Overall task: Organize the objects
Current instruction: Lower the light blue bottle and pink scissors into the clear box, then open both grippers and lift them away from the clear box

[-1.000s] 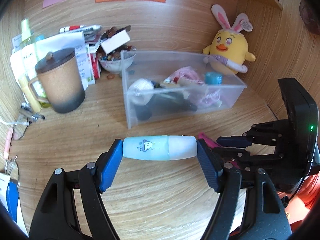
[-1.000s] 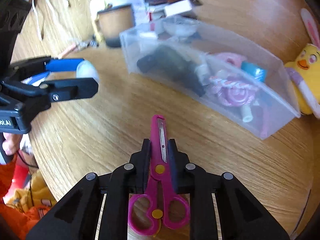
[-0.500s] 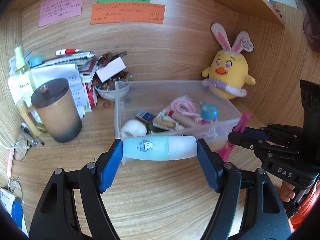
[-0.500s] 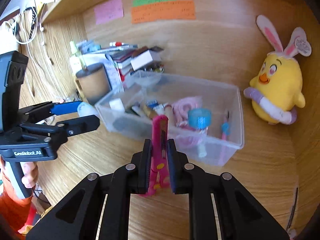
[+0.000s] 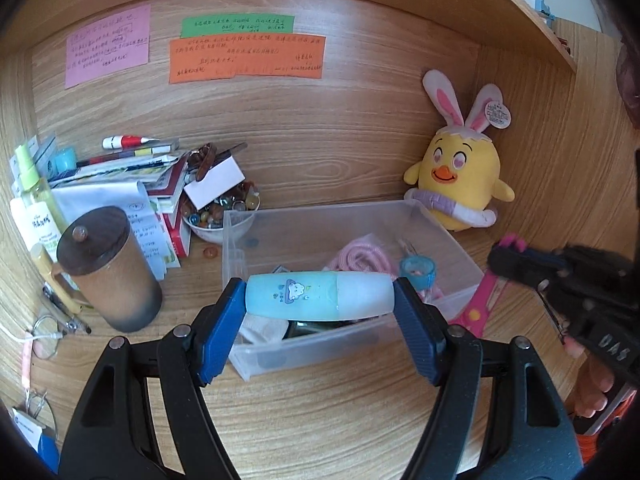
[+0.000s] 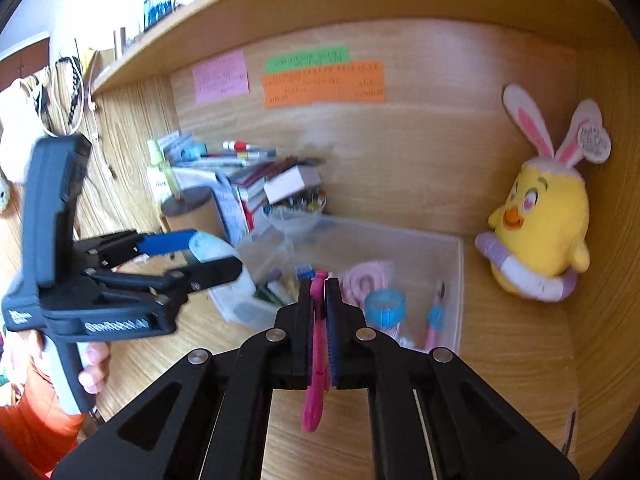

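My left gripper (image 5: 319,300) is shut endwise on a pale blue and white tube (image 5: 318,297) with a small cloud print, held level above the near edge of a clear plastic bin (image 5: 304,216). My right gripper (image 6: 319,292) is shut on pink scissors (image 6: 316,360), which hang edge-on with handles toward the camera. In the left wrist view the right gripper (image 5: 516,258) and the scissors (image 5: 482,300) hover at the bin's right end. In the right wrist view the left gripper (image 6: 212,256) and the tube (image 6: 208,246) are left of the bin (image 6: 456,280).
The bin holds a pink coiled cord (image 5: 364,258), a blue tape roll (image 5: 416,268) and small items. A yellow plush chick (image 5: 460,176) sits behind it. A lidded brown mug (image 5: 108,268), a bowl of beads (image 5: 218,216), stacked papers and a green spray bottle (image 5: 30,176) crowd the left.
Both grippers have risen from the desk and come closer to the bin. The scissors have been lifted off the desk and turned edge-on. The tube stays held in the left gripper.
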{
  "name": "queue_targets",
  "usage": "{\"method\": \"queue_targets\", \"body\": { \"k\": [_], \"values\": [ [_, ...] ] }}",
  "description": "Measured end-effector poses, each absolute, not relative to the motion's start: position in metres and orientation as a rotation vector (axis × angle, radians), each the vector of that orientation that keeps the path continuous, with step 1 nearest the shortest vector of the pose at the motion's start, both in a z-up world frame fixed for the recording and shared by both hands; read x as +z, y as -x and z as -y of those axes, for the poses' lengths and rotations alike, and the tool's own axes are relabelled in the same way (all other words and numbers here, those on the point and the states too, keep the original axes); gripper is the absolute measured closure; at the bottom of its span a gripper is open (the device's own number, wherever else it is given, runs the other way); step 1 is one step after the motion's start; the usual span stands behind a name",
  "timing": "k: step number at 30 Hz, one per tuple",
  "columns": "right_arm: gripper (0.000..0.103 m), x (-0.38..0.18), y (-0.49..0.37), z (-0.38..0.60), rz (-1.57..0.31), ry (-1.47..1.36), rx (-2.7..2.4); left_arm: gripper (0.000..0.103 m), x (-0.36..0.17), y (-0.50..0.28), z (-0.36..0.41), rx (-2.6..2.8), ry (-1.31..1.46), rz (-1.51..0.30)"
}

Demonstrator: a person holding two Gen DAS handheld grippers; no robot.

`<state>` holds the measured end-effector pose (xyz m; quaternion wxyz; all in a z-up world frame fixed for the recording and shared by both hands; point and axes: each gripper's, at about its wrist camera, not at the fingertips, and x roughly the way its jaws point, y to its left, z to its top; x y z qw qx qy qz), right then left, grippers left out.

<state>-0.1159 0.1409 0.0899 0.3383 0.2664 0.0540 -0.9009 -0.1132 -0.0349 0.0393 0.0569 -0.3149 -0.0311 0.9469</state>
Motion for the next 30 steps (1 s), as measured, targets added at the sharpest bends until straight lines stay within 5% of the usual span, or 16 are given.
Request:
{"method": "queue_targets", "body": {
  "k": [10, 20, 23, 26, 28, 30],
  "values": [
    [0.098, 0.125, 0.144, -0.15, -0.145, -0.585, -2.509, 0.03, 0.038, 0.143, 0.033, 2.851, 1.001, 0.085],
    [0.098, 0.082, 0.184, -0.117, -0.358, -0.697, -2.546, 0.029, 0.006, 0.177, 0.024, 2.76, 1.168, 0.076],
    [0.096, 0.066, 0.197, -0.108, -0.317, -0.794, -2.46, 0.018, 0.006, 0.175, 0.029, 2.738, 1.17, 0.14],
    [0.082, 0.058, 0.206, -0.102, -0.254, -0.866, -2.371, 0.015, 0.01, 0.17, 0.035, 2.759, 1.152, 0.162],
    [0.061, 0.055, 0.208, -0.101, -0.215, -0.883, -2.337, 0.014, 0.013, 0.167, 0.039, 2.765, 1.144, 0.181],
    [0.056, 0.053, 0.205, -0.102, -0.195, -0.883, -2.318, 0.014, 0.015, 0.163, 0.044, 2.768, 1.138, 0.203]
  ]
}}
